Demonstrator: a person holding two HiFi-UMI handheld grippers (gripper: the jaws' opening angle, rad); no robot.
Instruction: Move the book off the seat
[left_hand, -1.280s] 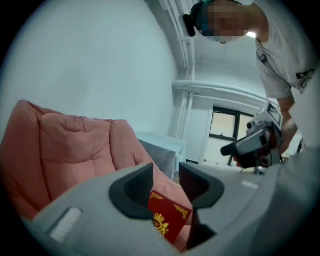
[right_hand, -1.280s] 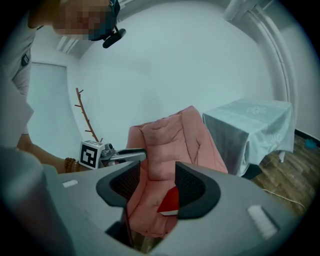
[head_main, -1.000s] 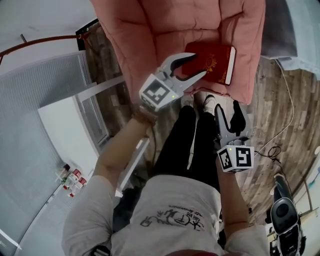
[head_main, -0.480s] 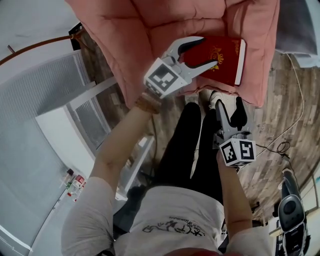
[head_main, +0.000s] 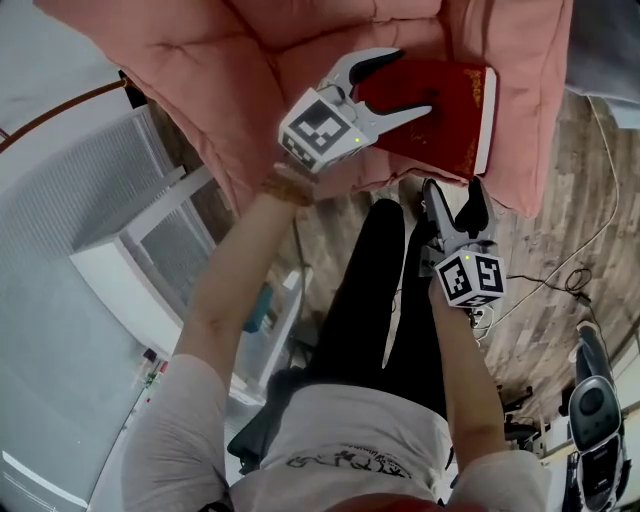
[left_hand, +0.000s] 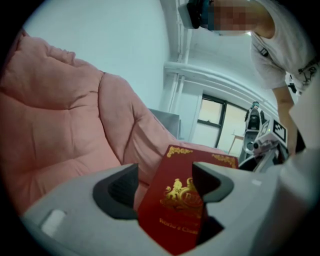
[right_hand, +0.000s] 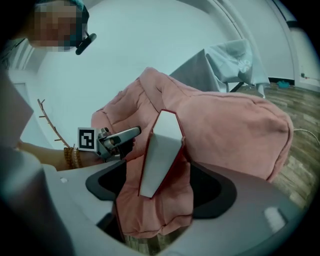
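Red book (head_main: 440, 115) lies flat on the pink seat (head_main: 250, 60), near the front edge of the cushion, page edge facing the person. Task not done yet.

Left gripper (head_main: 410, 82) is over the book's near-left part, jaws wide and opening. In the left gripper view the book sits between them; one jaw overlaps the cover and the other stands clear of it, so nothing is gripped.

Right gripper (head_main: 455, 195) is low, just in front of the seat edge, jaws wide and opening, aimed up at the cushion front and the book's white page edge. It holds nothing.

Risks, as I judge them:
- The left jaw rests on top of the cover, not under or beside an edge, so closing may skid on the glossy cover or catch only a corner.
- The cushion is soft, so a jaw may sink in and pinch fabric with the book.
- The right jaws could close on the cushion lip instead of the pages.
- A nudge toward the person could slide the book off the front onto the wooden floor (head_main: 560, 260).
- A grip on the cover alone could let the book fall open.
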